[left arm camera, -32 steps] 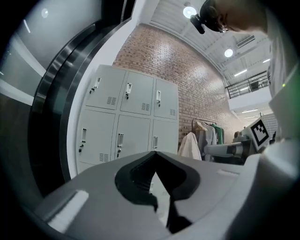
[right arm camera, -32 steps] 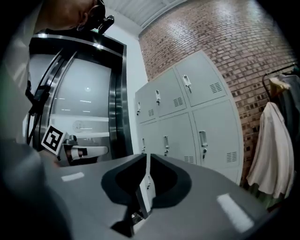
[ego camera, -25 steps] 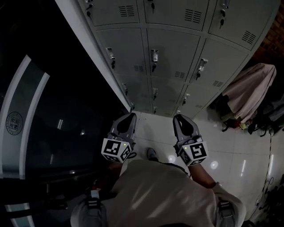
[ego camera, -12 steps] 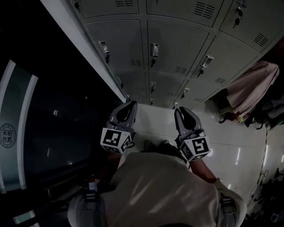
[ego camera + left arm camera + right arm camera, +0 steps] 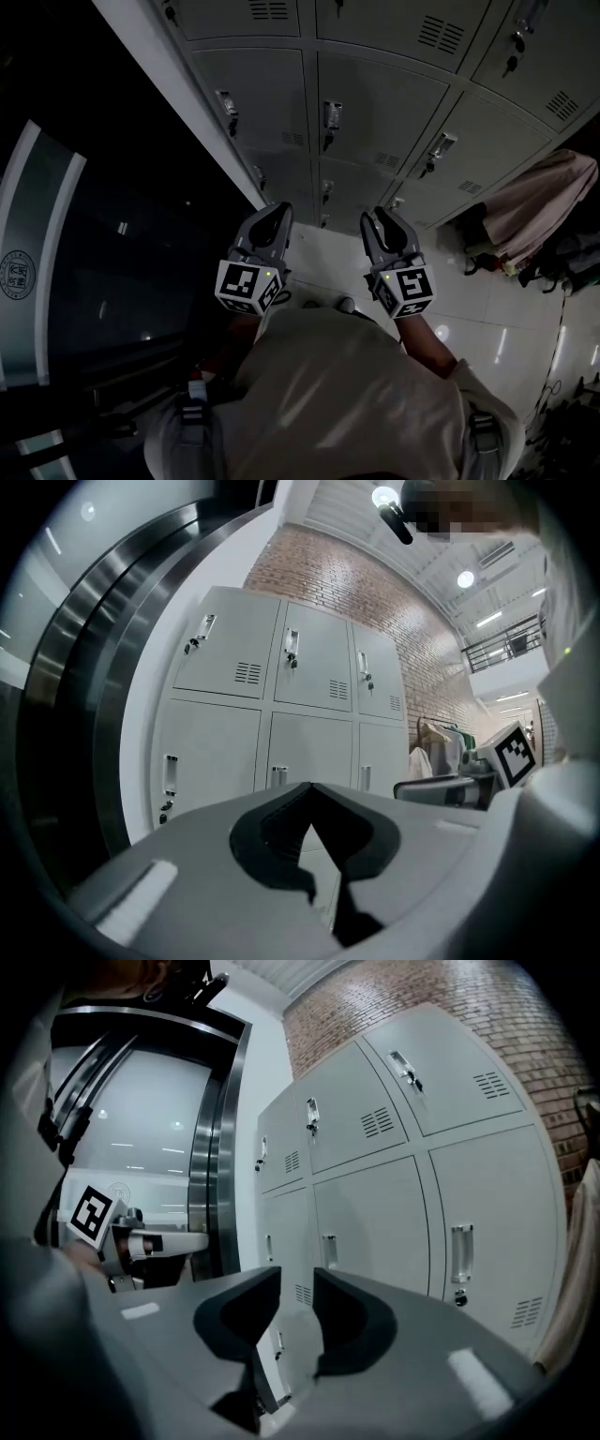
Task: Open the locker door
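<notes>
Left hand-held gripper (image 5: 277,210): jaws pressed together at the tips, nothing pinched. Right hand-held gripper (image 5: 379,217) beside it: jaws have just been opening and now stand spread, with a clear gap and nothing between them. Both point at the grey lockers (image 5: 253,94) ahead without touching them; every locker door (image 5: 375,112) in view is shut, with a brick wall (image 5: 375,602) behind.

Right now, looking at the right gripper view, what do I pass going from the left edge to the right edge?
left gripper → steel door frame → lockers → hanging coat
</notes>
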Demonstrator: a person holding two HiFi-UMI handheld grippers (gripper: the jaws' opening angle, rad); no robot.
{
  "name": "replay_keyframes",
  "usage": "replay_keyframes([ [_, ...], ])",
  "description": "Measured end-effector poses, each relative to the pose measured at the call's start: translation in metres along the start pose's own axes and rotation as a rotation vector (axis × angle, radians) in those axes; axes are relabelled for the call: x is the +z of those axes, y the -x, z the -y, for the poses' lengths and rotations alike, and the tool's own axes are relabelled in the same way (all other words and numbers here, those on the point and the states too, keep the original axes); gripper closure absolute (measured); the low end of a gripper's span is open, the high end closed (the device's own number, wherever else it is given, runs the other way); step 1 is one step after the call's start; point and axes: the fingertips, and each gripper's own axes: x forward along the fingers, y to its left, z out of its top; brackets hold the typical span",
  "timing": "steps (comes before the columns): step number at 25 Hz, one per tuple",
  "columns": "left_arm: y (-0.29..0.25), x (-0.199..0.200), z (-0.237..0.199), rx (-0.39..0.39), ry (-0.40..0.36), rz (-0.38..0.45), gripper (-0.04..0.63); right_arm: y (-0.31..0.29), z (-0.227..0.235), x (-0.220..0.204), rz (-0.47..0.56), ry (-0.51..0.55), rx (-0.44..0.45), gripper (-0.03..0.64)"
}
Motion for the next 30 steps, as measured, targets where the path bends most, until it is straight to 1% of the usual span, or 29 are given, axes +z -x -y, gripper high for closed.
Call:
replay_keyframes([
  [3,-0.001,-0.001,-0.004,0.013,0.021,0.012,0.545,-0.019,0.0,-0.006,-0.017,0.012,0.025,0.474],
  [7,-0.004,0.003,-0.01,0.025,0.067,0.055,0.545,-0.061,0.008,-0.022,-0.059,-0.006,0.079,0.365],
  [10,-0.003,0.001,-0.013,0.036,0.084,0.07,0.543,-0.095,0.013,-0.036,-0.094,-0.025,0.113,0.31],
  [11,-0.003,0.0,-0.014,0.038,0.083,0.075,0.543,-0.106,0.014,-0.04,-0.106,-0.025,0.124,0.305],
  [14,0.001,-0.004,-0.016,0.062,0.083,0.076,0.543,-0.142,0.016,-0.052,-0.131,-0.02,0.146,0.305],
  [18,0.012,-0.006,-0.025,0.089,0.066,0.082,0.543,-0.184,0.023,-0.064,-0.142,-0.003,0.13,0.335],
  [19,0.014,-0.004,-0.026,0.081,0.058,0.088,0.545,-0.193,0.025,-0.067,-0.143,0.006,0.123,0.349],
  [20,0.016,-0.003,-0.027,0.069,0.053,0.095,0.59,-0.202,0.027,-0.07,-0.147,0.021,0.115,0.367],
  [22,0.021,-0.002,-0.028,0.059,0.036,0.098,0.588,-0.218,0.032,-0.079,-0.165,0.049,0.095,0.374],
  [25,0.026,-0.006,-0.029,0.064,-0.004,0.079,0.583,-0.235,0.042,-0.093,-0.191,0.061,0.061,0.377],
  [28,0.033,-0.01,-0.034,0.074,0.003,0.08,0.579,-0.246,0.053,-0.108,-0.22,0.067,0.023,0.377],
  [29,0.036,-0.013,-0.035,0.08,0.002,0.062,0.578,-0.248,0.056,-0.112,-0.228,0.067,0.008,0.377],
  [30,0.039,-0.017,-0.036,0.085,0.005,0.017,0.507,-0.251,0.059,-0.116,-0.232,0.068,-0.004,0.377],
])
